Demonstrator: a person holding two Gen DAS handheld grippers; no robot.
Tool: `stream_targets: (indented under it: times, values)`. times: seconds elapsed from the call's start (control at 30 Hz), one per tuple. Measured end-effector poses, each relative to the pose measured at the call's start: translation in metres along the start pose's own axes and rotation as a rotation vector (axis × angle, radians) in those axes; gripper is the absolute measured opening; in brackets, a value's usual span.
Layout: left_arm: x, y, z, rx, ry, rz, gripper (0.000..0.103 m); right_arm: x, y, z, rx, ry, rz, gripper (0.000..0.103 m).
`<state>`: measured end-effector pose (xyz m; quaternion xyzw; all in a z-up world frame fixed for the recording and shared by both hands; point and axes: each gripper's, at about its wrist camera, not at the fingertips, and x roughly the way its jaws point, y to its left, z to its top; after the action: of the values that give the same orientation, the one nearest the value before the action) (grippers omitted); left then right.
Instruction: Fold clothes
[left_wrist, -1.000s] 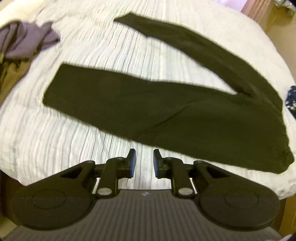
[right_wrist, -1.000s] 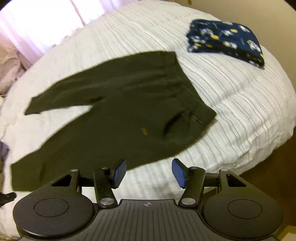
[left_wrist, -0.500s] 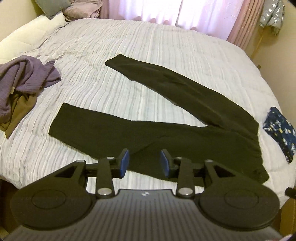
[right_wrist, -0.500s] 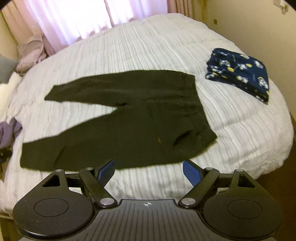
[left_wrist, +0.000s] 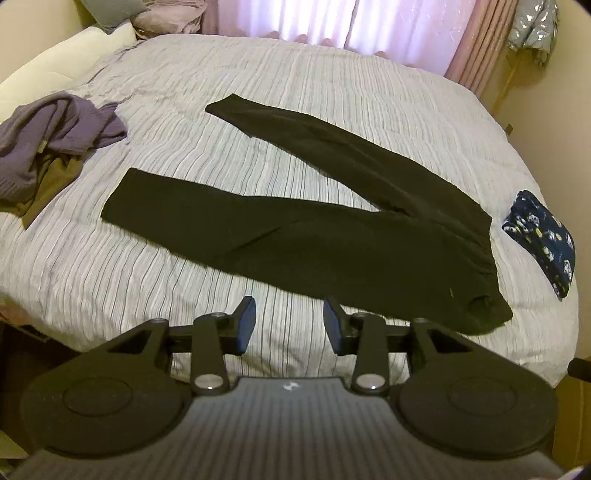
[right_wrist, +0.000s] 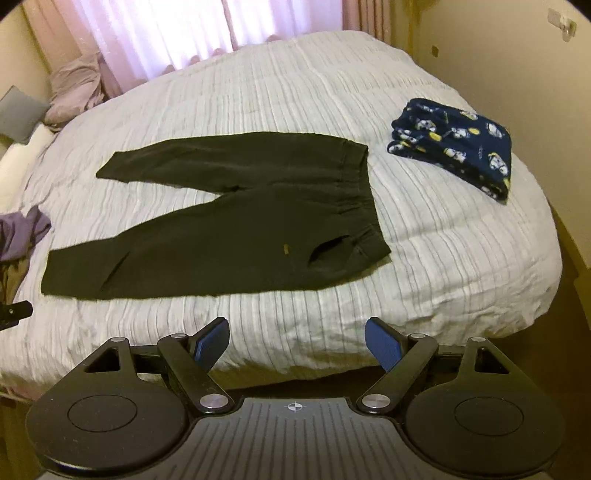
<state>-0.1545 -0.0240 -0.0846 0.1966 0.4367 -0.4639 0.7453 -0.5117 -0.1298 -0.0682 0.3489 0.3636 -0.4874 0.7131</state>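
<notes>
Left claw (left_wrist: 289, 325) hangs spread and empty above the near edge of the bed (left_wrist: 332, 92), and the right claw (right_wrist: 297, 345) gapes wider still, gripping nothing. Dark trousers (right_wrist: 236, 221) lie flat on the bed, legs splayed apart, with folded patterned pyjamas (right_wrist: 456, 142) near the waistband.

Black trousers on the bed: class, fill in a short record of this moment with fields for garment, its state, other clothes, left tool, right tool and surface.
garment: black trousers, laid flat, legs spread apart in a V
state: unfolded, waistband toward the folded item
other clothes: folded navy patterned item beside the waistband; crumpled purple garment beyond the leg ends
left tool: open, empty, hovering short of the trousers
right tool: open wide, empty
surface: bed with striped white cover
</notes>
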Motion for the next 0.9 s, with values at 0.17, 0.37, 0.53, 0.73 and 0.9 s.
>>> stream_targets:
  times: [0.17, 0.37, 0.53, 0.73, 0.9]
  values:
    - [-0.024, -0.003, -0.029, -0.004, -0.003, 0.013, 0.036, -0.016, -0.004, -0.026, -0.027, 0.011, 0.015, 0.083]
    - [-0.060, -0.004, -0.049, 0.011, -0.060, 0.050, 0.036, -0.035, 0.003, -0.051, -0.054, -0.016, 0.046, 0.083]
    - [-0.089, -0.005, -0.065, 0.025, -0.111, 0.084, 0.043, -0.052, 0.008, -0.062, -0.088, -0.055, 0.049, 0.083]
    - [-0.104, -0.005, -0.078, 0.048, -0.123, 0.105, 0.043, -0.060, 0.012, -0.074, -0.109, -0.063, 0.053, 0.083]
    - [-0.110, -0.005, -0.085, 0.061, -0.124, 0.095, 0.043, -0.064, 0.015, -0.082, -0.114, -0.060, 0.058, 0.084]
